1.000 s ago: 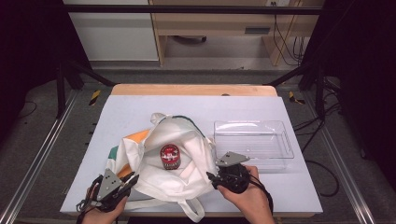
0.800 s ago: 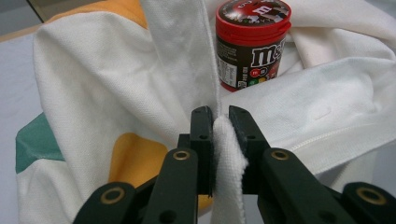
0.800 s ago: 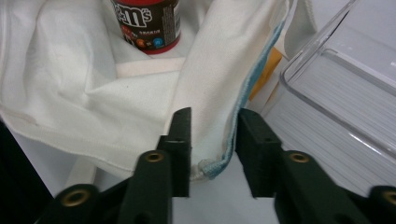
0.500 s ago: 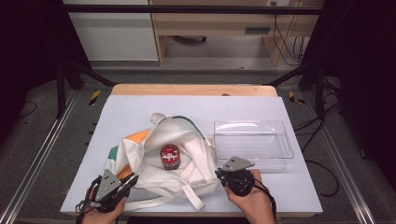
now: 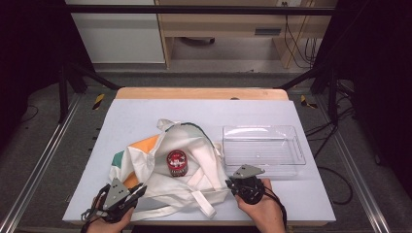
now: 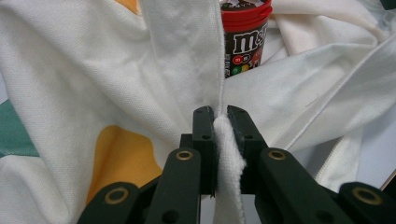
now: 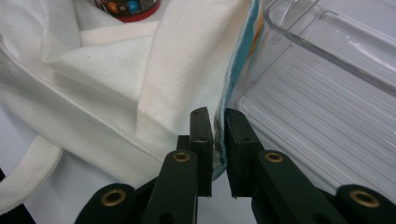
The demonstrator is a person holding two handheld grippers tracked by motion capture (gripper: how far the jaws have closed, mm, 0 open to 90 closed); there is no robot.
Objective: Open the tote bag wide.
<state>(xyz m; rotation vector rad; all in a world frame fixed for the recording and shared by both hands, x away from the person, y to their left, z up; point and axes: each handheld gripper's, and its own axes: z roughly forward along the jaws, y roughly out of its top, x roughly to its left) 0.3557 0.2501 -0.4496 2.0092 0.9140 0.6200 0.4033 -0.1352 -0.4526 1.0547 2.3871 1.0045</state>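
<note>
High view puts the left claw [image 5: 138,191] at the near left corner of the desk [image 5: 145,114] and the right claw [image 5: 231,183] at the near edge toward the right. Between them lies the white tote bag [image 5: 165,187], spread on the desk with orange and green patches showing on its left side. Left gripper view has that claw's jaws pinched tight on a fold of the bag's white cloth [image 6: 227,140]. Right gripper view has its jaws, which have just been closing, clamped on the bag's teal-trimmed edge [image 7: 219,154]. Farther in, a red-lidded candy tub [image 5: 178,162] sits upright in the bag's open mouth. Just beside the bag on the right stands a clear plastic tray [image 5: 265,148], touching the cloth.
</note>
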